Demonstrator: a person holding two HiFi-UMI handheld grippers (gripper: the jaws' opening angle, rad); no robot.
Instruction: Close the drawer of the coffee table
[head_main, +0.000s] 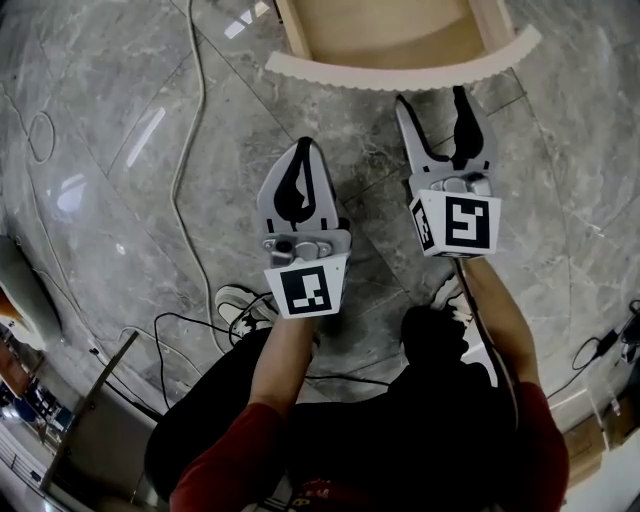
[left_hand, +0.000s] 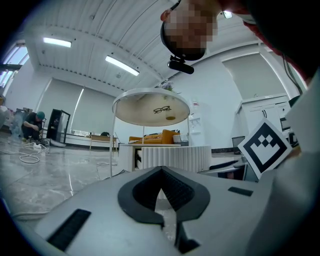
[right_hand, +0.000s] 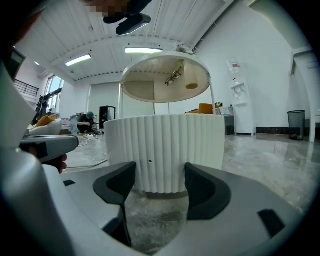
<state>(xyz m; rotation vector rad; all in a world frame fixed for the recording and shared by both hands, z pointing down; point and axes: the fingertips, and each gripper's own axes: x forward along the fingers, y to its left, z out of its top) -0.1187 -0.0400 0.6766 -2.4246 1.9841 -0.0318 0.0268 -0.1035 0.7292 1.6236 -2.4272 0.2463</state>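
So the drawer (head_main: 400, 72) of the coffee table (right_hand: 165, 77) was pulled out. In the head view its curved, white ribbed front sat at the top of the frame, with the bare wooden inside (head_main: 390, 25) showing behind it.

The right gripper (head_main: 432, 97) was aimed straight at that front. Its fingers (right_hand: 116, 187) were spread wide with nothing between them. In the right gripper view the ribbed front filled the gap between the fingers, and the tips looked just short of it, though I couldn't swear they weren't touching.

The left gripper (head_main: 303, 145) hung further back, beside the right one and lower in the head view. Its fingers were pressed together at the tips and empty. In the left gripper view it pointed roughly level, with the table well off in the distance.

The table's round top stood on thin legs above the ribbed body, and the dark shape of a pair of glasses (right_hand: 173, 76) showed through it from below.

Everything stood on a grey marble floor (head_main: 100, 200), with a white cable (head_main: 185, 150) trailing along it to the left of the grippers. The person's white shoe (head_main: 235, 303) poked out under the left gripper's marker cube (head_main: 305, 288).
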